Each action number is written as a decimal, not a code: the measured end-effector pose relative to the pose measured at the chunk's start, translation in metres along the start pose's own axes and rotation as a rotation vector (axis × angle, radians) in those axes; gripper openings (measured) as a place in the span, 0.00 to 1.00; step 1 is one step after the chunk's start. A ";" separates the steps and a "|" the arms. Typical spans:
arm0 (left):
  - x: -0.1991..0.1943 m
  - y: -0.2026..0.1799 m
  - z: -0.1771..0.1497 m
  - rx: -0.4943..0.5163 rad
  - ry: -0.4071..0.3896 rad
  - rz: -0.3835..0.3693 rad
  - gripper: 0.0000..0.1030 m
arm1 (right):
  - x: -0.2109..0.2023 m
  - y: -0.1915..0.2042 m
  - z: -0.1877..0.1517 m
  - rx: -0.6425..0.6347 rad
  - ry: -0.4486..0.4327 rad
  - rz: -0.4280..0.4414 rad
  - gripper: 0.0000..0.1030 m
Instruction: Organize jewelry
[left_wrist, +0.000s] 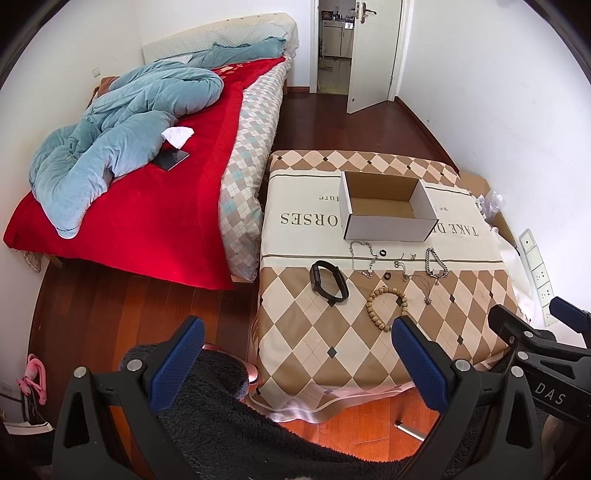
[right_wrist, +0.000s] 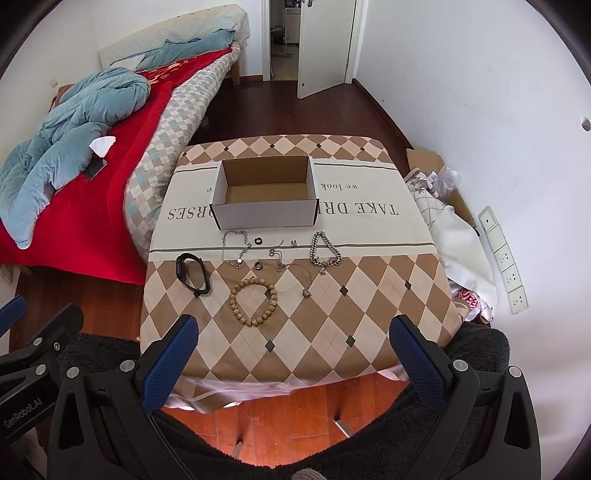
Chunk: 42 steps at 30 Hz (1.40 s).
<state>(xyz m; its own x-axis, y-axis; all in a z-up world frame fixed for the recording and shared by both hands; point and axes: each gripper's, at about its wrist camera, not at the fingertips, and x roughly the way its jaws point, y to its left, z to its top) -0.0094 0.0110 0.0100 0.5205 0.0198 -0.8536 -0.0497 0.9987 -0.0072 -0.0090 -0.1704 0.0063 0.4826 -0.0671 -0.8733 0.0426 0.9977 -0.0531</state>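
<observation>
An empty white cardboard box (right_wrist: 264, 206) (left_wrist: 388, 218) stands open on the table. In front of it lie a black fitness band (right_wrist: 192, 274) (left_wrist: 328, 282), a wooden bead bracelet (right_wrist: 253, 301) (left_wrist: 387, 304), a thick silver chain (right_wrist: 325, 249) (left_wrist: 436, 263), thin silver necklaces (right_wrist: 234, 245) (left_wrist: 364, 256), two small dark rings (right_wrist: 258, 241) (right_wrist: 257, 264) and a pendant chain (right_wrist: 304, 282). My left gripper (left_wrist: 297, 328) is open and empty, held before the table's near left corner. My right gripper (right_wrist: 293, 328) is open and empty over the near table edge.
The table wears a diamond-patterned cloth (right_wrist: 332, 332). A bed with a red blanket (left_wrist: 147, 206) and a blue quilt (left_wrist: 122, 110) stands to the left. Cardboard, cloth and a power strip (right_wrist: 504, 260) lie by the right wall. A door (left_wrist: 371, 51) stands open at the back.
</observation>
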 end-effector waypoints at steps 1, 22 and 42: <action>-0.001 0.000 0.000 0.000 -0.001 0.001 1.00 | 0.000 0.000 0.000 -0.001 0.000 -0.001 1.00; -0.005 -0.001 0.001 -0.002 0.002 0.005 1.00 | 0.001 0.002 0.000 -0.004 0.002 0.003 1.00; 0.109 -0.003 0.028 -0.002 0.043 0.227 1.00 | 0.102 -0.017 0.023 0.087 0.089 -0.001 0.99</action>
<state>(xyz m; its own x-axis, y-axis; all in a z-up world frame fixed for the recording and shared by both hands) 0.0711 0.0109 -0.0684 0.4590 0.2421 -0.8548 -0.1635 0.9687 0.1866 0.0595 -0.1949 -0.0702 0.4028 -0.0633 -0.9131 0.1211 0.9925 -0.0154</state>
